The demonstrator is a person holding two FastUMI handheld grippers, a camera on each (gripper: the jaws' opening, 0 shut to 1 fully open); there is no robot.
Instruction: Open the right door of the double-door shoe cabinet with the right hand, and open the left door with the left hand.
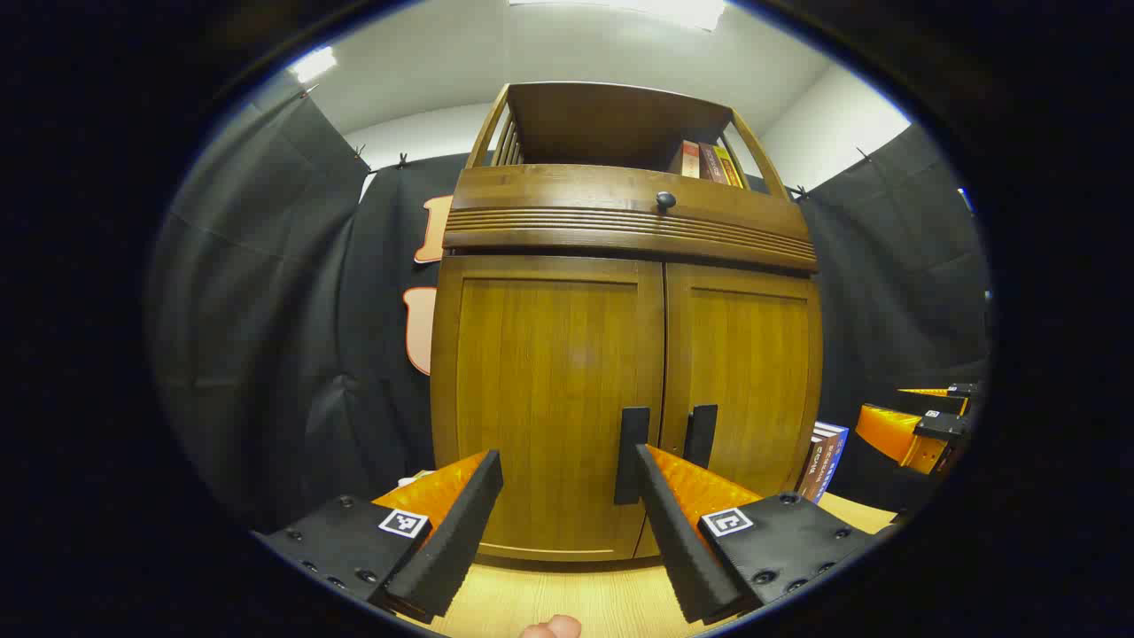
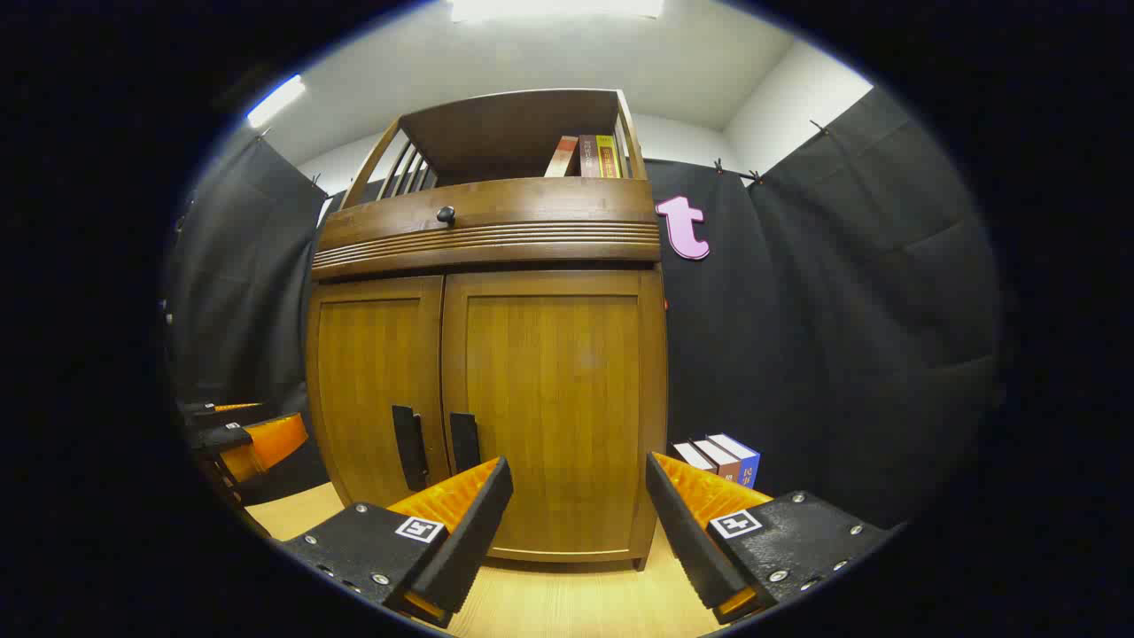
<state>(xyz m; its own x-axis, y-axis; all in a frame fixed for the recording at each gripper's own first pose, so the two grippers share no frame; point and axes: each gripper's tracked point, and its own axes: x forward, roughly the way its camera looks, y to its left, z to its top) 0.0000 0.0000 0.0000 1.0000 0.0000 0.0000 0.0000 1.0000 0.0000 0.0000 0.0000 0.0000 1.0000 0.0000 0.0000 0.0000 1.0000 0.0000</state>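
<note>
A brown wooden shoe cabinet [image 1: 620,354] stands on a light wood table, both doors closed. In the left gripper view, my left gripper [image 1: 567,474] is open in front of the left door [image 1: 549,390]; its right finger overlaps the left door's dark vertical handle [image 1: 632,452], with the right door's handle [image 1: 700,434] just beyond. In the right gripper view, my right gripper [image 2: 576,478] is open facing the right door [image 2: 554,399]; that door's handle [image 2: 463,441] and the left door's handle [image 2: 408,447] sit left of its fingers. Nothing is held.
A drawer with a round knob [image 1: 665,200] tops the doors, and books [image 1: 709,164] stand on the open shelf above. More books [image 2: 718,459] lean beside the cabinet's right side. The other gripper [image 1: 921,430] appears far right; black cloth walls surround.
</note>
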